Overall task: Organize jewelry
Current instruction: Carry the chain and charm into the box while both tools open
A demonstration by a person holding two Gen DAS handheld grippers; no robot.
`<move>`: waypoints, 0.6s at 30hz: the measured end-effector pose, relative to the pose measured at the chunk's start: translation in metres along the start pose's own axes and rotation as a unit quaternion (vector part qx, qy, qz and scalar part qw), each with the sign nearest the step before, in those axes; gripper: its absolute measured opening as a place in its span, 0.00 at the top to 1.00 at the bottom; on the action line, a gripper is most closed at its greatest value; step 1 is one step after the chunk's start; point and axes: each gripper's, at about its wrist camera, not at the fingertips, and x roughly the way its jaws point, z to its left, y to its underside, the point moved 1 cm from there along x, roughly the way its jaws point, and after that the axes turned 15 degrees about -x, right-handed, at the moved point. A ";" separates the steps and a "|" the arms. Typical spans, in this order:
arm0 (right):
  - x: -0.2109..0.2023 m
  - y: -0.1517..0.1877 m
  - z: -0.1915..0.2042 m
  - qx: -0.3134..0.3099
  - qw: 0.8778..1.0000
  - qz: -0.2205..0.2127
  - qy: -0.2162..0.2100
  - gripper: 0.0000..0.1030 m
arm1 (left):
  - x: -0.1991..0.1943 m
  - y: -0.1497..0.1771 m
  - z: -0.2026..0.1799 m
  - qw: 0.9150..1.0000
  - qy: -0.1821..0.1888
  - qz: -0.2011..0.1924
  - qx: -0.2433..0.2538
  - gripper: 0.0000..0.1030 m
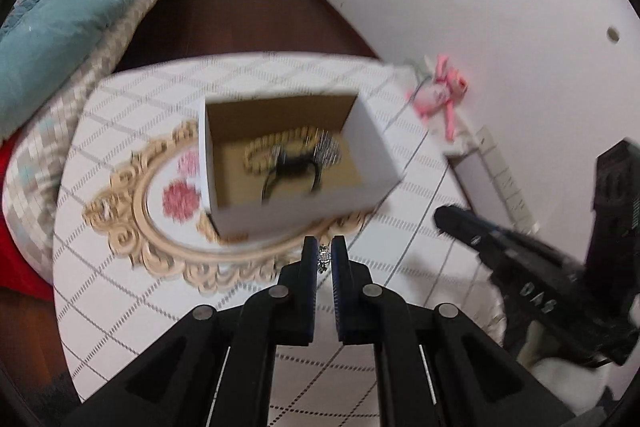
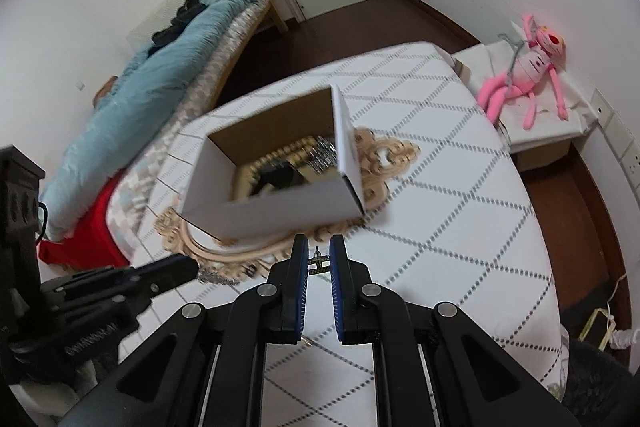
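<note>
A white cardboard box [image 1: 380,151] stands open on an ornate cream-framed oval tray [image 1: 132,239] on the table. Inside lie a gold bead bracelet [image 1: 264,151], a sparkly silver piece [image 1: 330,147] and a black cord piece [image 1: 292,171]. My left gripper [image 1: 324,257] is shut on a small silver earring [image 1: 324,259], held just in front of the box. My right gripper [image 2: 319,261] is shut on another small silver earring [image 2: 319,263], also just before the box [image 2: 280,207]. Each gripper shows at the other view's edge.
The table wears a white cloth with a grey grid [image 2: 460,187]. A bed with a teal blanket [image 2: 160,75] lies to the left. A pink plush toy [image 2: 528,67] sits on a white stand at the right. Dark wooden floor [image 1: 260,19] lies beyond.
</note>
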 end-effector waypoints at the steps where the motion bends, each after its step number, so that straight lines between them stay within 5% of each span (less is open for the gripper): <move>1: -0.003 -0.007 0.001 -0.002 1.000 -0.005 -0.004 0.89 | -0.006 -0.007 -0.002 1.000 0.005 -0.007 -0.002 0.96; 8: 0.004 -0.064 0.005 -0.028 0.999 -0.009 -0.016 0.89 | -0.006 -0.073 -0.001 0.999 0.010 -0.026 -0.024 0.96; 18: 0.075 -0.107 -0.002 -0.058 0.994 0.088 -0.010 0.89 | 0.054 -0.109 0.029 0.997 -0.039 0.037 -0.057 0.94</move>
